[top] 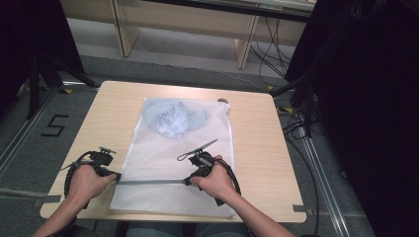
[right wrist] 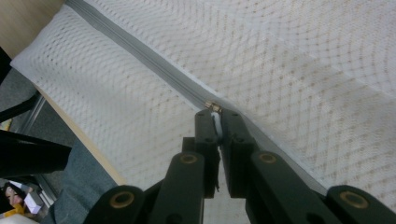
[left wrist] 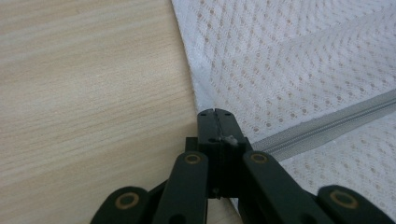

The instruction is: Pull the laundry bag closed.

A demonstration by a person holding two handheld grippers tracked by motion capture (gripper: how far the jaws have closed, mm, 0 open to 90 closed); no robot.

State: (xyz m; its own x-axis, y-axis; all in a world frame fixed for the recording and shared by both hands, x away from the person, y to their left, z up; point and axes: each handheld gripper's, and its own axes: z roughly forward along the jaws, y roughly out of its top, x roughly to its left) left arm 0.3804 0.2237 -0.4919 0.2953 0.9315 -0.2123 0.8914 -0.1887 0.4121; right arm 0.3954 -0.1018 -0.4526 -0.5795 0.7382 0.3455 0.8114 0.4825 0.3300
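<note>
Both grippers sit low on the near half of a white mesh laundry bag (top: 168, 163) spread flat on a wooden table (top: 257, 148). From the high view, the left gripper (top: 116, 176) rests at the bag's left edge and the right gripper (top: 188, 181) lies well to its right, with a grey zipper (top: 150, 181) running straight between them.

In the left gripper view, the left gripper (left wrist: 215, 112) has its jaws pressed together on the bag's edge (left wrist: 198, 100), right where the zipper tape (left wrist: 327, 123) ends; bare tabletop (left wrist: 88, 88) lies to the jaws' left and mesh (left wrist: 289, 56) to their right.

In the right gripper view, the right gripper (right wrist: 215, 114) has its jaws drawn narrow around a white zipper pull (right wrist: 217, 127), with the small metal slider (right wrist: 214, 107) just past the tips. The closed zipper (right wrist: 140, 53) stretches away from the tips toward the upper left.

Beyond both grippers, in the far half of the bag, a bunched pale blue-grey garment (top: 173, 118) shows through the mesh.
</note>
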